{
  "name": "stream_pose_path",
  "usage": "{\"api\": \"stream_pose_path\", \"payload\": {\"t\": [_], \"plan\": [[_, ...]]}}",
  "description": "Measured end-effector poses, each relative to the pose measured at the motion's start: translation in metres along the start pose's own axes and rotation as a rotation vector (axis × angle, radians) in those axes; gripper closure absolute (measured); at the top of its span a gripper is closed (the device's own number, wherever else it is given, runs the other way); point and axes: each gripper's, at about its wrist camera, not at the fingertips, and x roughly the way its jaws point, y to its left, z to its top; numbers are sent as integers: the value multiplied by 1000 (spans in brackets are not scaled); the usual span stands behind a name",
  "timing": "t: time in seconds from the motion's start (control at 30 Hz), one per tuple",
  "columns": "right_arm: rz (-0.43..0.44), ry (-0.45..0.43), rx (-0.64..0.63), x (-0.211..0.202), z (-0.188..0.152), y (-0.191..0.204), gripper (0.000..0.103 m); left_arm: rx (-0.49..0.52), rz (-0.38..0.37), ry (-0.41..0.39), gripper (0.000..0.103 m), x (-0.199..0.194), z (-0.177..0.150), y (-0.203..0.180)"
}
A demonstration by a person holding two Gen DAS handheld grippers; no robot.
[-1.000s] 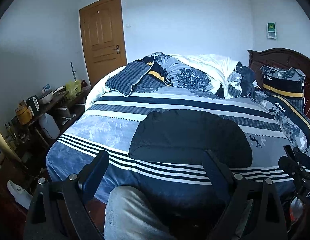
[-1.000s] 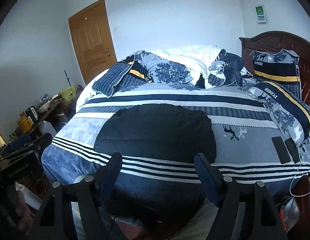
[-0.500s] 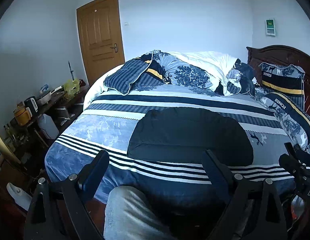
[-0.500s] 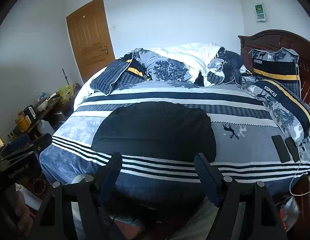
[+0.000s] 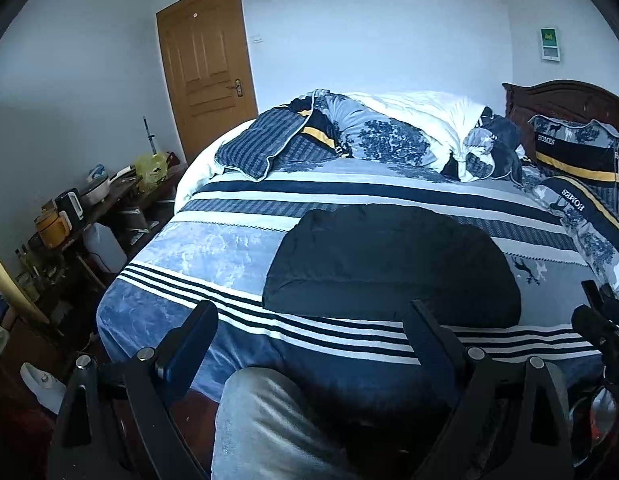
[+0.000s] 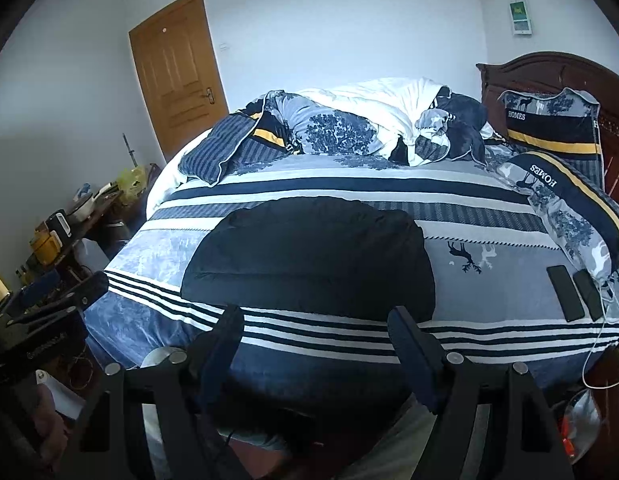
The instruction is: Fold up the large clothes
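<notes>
Little has moved since the earlier frames: the dark folded garment (image 5: 389, 260) lies in the same spot on the bed (image 5: 213, 248), and both claws hang where they did, only the left view tipped a touch so the door (image 5: 207, 60) sits slightly higher. The left claw (image 5: 309, 332) stands with its jaws wide apart and nothing between them, short of the bed's near edge and above a grey-trousered leg (image 5: 265, 428). The right claw (image 6: 315, 336) is likewise spread and empty, its fingers framing the striped hem of the bedspread just below the garment.

That garment rests flat in the middle of the near half of the bed, its near edge close to the white and navy stripes. Open blanket lies to its left and right. Behind it a heap of duvet and pillows (image 5: 389, 136) fills the far side, well apart from the garment. Two dark flat things, probably phones (image 6: 575, 292), lie near the right edge beside a pillow (image 6: 565, 208) against the wooden headboard (image 6: 549, 72). Left of the bed a cluttered table (image 5: 105, 200) stands close, leaving a narrow gap.
</notes>
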Motion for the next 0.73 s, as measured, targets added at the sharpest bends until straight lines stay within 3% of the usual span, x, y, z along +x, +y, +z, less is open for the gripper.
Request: {"api": "stream_pose_path", "payload": {"t": [0.5, 0.73], "plan": [[10, 39, 0, 26, 8, 4, 26, 21, 30, 24, 9, 28, 3, -12], [12, 92, 19, 61, 11, -6, 26, 40, -24, 24, 9, 60, 1, -22]]}}
